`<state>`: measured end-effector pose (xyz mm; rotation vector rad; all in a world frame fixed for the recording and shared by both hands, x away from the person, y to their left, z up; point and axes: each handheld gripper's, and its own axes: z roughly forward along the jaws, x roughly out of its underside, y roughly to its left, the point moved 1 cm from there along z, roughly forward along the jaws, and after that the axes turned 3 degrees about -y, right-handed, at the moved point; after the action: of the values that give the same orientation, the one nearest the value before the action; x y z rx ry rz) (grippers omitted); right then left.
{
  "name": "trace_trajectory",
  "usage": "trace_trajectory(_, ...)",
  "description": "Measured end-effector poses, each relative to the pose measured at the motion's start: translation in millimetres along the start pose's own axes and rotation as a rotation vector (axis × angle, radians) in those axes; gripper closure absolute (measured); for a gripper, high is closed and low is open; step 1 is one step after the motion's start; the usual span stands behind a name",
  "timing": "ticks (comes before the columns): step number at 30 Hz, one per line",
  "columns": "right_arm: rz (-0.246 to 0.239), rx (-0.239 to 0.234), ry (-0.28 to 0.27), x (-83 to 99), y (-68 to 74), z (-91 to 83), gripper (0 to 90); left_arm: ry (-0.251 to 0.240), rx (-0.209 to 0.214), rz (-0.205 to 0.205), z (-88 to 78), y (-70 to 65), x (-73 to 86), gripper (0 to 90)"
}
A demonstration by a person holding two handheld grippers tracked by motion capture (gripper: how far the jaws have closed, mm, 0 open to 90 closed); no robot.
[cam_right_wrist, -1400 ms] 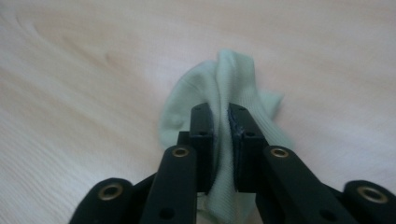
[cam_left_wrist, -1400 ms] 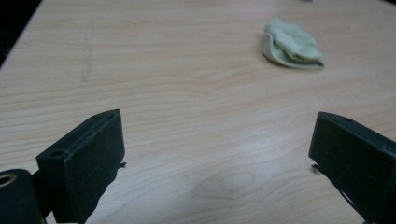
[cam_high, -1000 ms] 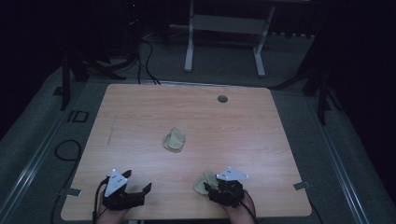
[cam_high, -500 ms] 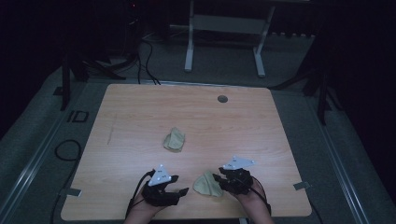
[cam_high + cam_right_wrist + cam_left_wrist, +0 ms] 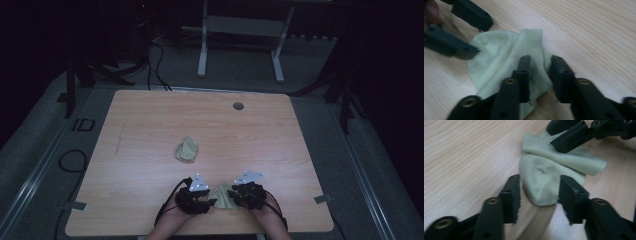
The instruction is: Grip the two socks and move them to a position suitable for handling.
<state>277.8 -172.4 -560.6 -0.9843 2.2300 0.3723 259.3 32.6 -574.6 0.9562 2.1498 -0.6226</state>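
A pale green sock [image 5: 221, 195] lies flat near the table's front edge, between my two grippers. My left gripper [image 5: 209, 202] comes at it from the left. In the left gripper view its jaws [image 5: 540, 192] have just been closing and stand on either side of the sock's rounded end [image 5: 544, 167], without squeezing it. My right gripper [image 5: 234, 196] is at the sock's right side. Its jaws [image 5: 541, 70] have also been closing and pinch a bunched fold of the sock [image 5: 496, 55].
A second crumpled sock [image 5: 186, 149] of the same pale colour lies at the middle of the wooden table [image 5: 150, 120]. A round dark grommet [image 5: 238, 106] sits near the far edge. Cables and a metal stand are on the floor beyond.
My left gripper has slid right along the front edge, from the front left corner to the sock. The right gripper has edged closer onto the sock. Both pairs of jaws have narrowed.
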Motion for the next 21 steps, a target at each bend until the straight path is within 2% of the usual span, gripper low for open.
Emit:
trace_trajectory(2, -0.011, 0.0, -0.007, 0.9, 2.4, 0.0, 78.9, 0.009, -0.003, 0.017, 2.0, -1.9, -1.9, 65.8)
trace_trajectory(4, -0.015, 0.001, -0.009, 1.4, 4.3, 0.0, 81.2, 0.019, 0.005, 0.016, 3.9, -2.6, -3.8, 74.3)
trace_trajectory(5, -0.013, 0.0, -0.01, 1.3, 4.6, 0.0, 81.9, 0.025, -0.006, 0.017, 4.3, -2.6, -4.5, 79.9)
trace_trajectory(6, -0.014, 0.004, -0.007, 0.9, 4.5, -0.5, 82.5, 0.019, -0.003, 0.001, 4.3, -2.8, -5.4, 85.8)
trace_trajectory(8, -0.011, 0.026, -0.02, 0.5, 4.8, -3.7, 83.3, 0.015, -0.003, 0.003, 2.5, -3.5, -7.3, 86.9)
trace_trajectory(9, 0.003, 0.022, -0.032, -0.1, 4.9, -7.1, 83.4, 0.014, 0.003, 0.008, 0.5, -4.0, -8.5, 87.3)
trace_trajectory(14, 0.02, 0.019, -0.108, -8.2, 2.3, -36.1, 83.5, -0.003, 0.019, 0.034, -16.9, -6.4, -18.2, 87.8)
trace_trajectory(18, 0.053, -0.008, -0.179, -14.4, -2.1, -63.4, 83.5, -0.038, 0.027, 0.054, -38.5, -7.3, -27.4, 87.9)
trace_trajectory(21, 0.062, -0.021, -0.212, -17.6, -2.4, -77.3, 83.7, -0.045, 0.006, 0.078, -52.4, -9.0, -34.5, 87.9)
